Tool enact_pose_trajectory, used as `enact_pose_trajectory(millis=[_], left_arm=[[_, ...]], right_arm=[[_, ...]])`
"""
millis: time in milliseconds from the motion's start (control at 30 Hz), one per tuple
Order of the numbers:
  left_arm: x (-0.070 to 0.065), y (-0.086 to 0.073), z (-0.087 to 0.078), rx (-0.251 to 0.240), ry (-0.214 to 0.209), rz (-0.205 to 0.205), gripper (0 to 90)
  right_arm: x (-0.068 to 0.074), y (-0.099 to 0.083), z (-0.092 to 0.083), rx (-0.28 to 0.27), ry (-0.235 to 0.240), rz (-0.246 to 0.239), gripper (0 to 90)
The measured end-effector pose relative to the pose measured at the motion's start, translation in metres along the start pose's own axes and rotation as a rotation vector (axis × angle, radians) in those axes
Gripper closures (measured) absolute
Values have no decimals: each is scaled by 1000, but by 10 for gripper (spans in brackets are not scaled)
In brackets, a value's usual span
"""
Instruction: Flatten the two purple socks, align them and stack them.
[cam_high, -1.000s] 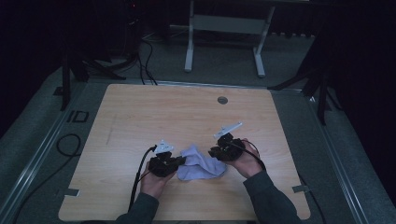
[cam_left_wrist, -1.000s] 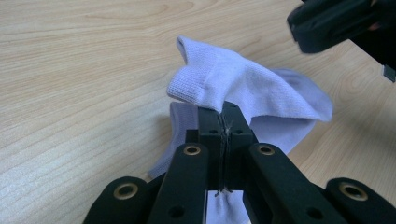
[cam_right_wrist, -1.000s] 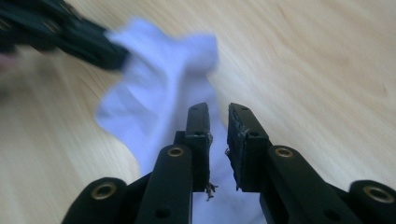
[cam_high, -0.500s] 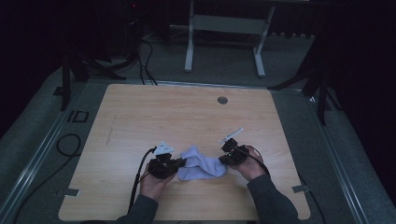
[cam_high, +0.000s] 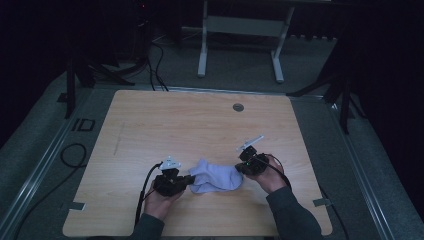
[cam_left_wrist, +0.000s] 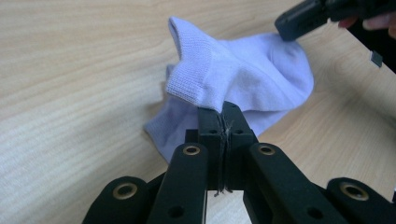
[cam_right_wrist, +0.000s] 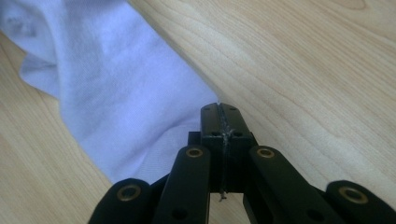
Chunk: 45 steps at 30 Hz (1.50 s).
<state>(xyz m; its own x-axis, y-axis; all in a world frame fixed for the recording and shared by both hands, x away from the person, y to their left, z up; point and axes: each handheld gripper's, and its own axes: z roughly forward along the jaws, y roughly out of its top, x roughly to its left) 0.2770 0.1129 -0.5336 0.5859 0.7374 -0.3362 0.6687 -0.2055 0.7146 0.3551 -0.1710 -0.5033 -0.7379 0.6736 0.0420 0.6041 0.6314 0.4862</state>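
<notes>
A pale sock (cam_high: 216, 176) lies on the near part of the table (cam_high: 165, 125), between both claws. The left claw (cam_high: 188, 179) pinches its left edge. The right claw (cam_high: 242, 168) pinches its right edge.

The right gripper (cam_right_wrist: 219, 108) has its fingers (cam_right_wrist: 210, 121) pressed together, pinching the edge of a pale lilac sock (cam_right_wrist: 116, 93). The sock lies on the wooden bench (cam_right_wrist: 303, 70).

Wooden table (cam_high: 200, 125), perhaps a grommet (cam_high: 238, 107)
</notes>
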Motion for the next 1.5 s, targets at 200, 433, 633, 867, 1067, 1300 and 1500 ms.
enact_pose_trajectory(millis=[200, 433, 633, 867, 1067, 1300, 1500], left_arm=[[-2, -5, 1, 36, -5, 11, 888], [2, -11, 8, 91, 25, 17, 888], [1, -16, 12, 116, 44, 28, 887], [-2, -19, 15, 123, 81, 38, 823], [-1, -15, 8, 67, 98, 45, 626], [-3, -9, -1, 21, 135, 93, 513], [-3, -4, -3, 7, 181, 150, 486]], right_arm=[[0, 2, -4, -11, -7, 1, 899], [-4, 2, 2, 19, -30, 0, 899], [-5, -1, 12, 30, -58, 1, 897], [-3, -3, 14, 38, -53, -14, 873], [-4, -3, 9, 4, -50, -14, 682], [-6, -3, 3, -34, -41, 14, 611], [-9, -3, 0, -66, -43, 37, 593]])
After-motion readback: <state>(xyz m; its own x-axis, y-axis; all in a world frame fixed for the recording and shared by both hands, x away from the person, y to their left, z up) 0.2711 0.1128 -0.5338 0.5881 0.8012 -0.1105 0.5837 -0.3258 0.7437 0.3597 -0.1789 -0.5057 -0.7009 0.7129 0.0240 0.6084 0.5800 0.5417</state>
